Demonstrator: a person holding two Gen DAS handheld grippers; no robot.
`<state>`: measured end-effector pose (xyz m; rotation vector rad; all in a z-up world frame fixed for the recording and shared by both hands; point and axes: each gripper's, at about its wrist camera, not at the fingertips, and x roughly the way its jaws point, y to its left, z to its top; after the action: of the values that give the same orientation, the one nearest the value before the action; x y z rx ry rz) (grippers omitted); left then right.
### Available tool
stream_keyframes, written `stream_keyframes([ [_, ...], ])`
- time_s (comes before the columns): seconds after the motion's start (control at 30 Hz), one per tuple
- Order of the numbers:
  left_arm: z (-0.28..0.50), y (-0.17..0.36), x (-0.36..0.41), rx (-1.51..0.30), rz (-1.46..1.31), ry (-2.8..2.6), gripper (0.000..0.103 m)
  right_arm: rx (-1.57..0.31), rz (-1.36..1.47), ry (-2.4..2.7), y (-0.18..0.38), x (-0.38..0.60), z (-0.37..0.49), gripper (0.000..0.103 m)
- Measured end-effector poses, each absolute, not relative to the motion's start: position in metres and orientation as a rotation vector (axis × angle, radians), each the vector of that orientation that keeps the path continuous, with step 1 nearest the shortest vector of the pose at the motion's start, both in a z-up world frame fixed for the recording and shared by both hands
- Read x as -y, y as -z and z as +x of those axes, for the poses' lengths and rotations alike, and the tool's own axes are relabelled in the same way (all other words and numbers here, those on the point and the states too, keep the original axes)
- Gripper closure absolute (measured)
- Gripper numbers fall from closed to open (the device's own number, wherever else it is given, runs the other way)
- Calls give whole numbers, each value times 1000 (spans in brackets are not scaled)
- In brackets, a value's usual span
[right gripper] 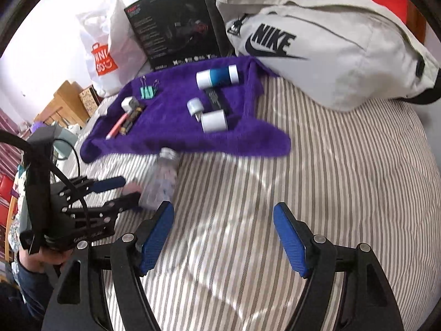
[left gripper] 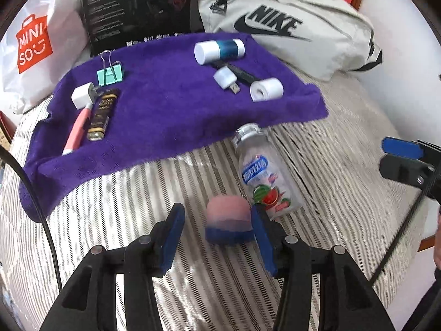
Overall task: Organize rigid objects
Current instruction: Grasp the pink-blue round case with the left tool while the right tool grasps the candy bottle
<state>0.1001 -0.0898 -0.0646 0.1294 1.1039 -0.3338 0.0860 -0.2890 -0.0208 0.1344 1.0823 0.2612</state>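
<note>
Left wrist view:
- Left tool (left gripper: 217, 222): fingers apart, hovering over the striped bed cover (left gripper: 330, 143); a pink-and-blue sponge block (left gripper: 228, 220) sat between them, against the right finger, clear of the left one.
- Clear bottle (left gripper: 264, 171) with watermelon label: lying on its side just past the sponge block, cap toward the purple towel (left gripper: 171, 104).
- On the towel, left group: green binder clip (left gripper: 110, 73), white plug (left gripper: 82, 96), pink-handled item (left gripper: 75, 133), dark gold-printed tube (left gripper: 102, 114).
- On the towel, right group: white-and-blue cylinder (left gripper: 219, 51), white USB piece (left gripper: 227, 78), flat black stick (left gripper: 242, 73), white roll (left gripper: 266, 89).
- Behind the towel: Miniso bag (left gripper: 33, 47), black box (left gripper: 137, 8), grey Nike bag (left gripper: 286, 24).
- Right tool (left gripper: 402, 158): partly visible at the right edge.

Right wrist view:
- Right tool (right gripper: 223, 237): fingers wide apart, holding nothing, above bare bed cover (right gripper: 344, 179).
- Left tool (right gripper: 121, 193): low at left, beside the bottle (right gripper: 162, 182); a blurred pink shape lay between its fingers.
- Towel (right gripper: 176, 138) and its items lay beyond, well apart from the right tool.
</note>
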Motion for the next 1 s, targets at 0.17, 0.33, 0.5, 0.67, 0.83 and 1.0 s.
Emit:
stream_keyframes([
  [0.17,97,70,96,-1093,192,299,55,-1091,157,-267,28,289,77,29],
  [0.33,94,69,87,-1081,191,298,55,-1094,161,-278,31,289,74,29],
  [0.5,95,69,89,-1070,200,302,55,-1105,156,-284,34,286,74,29],
  [0.67,92,69,95,-1045,234,352,67,-1131,150,-281,42,281,74,29],
  [0.83,91,64,80,-1040,216,335,67,-1144,139,-291,46,272,78,29],
  [1.0,90,54,48,-1025,160,296,67,-1143,99,-321,43,251,86,29],
])
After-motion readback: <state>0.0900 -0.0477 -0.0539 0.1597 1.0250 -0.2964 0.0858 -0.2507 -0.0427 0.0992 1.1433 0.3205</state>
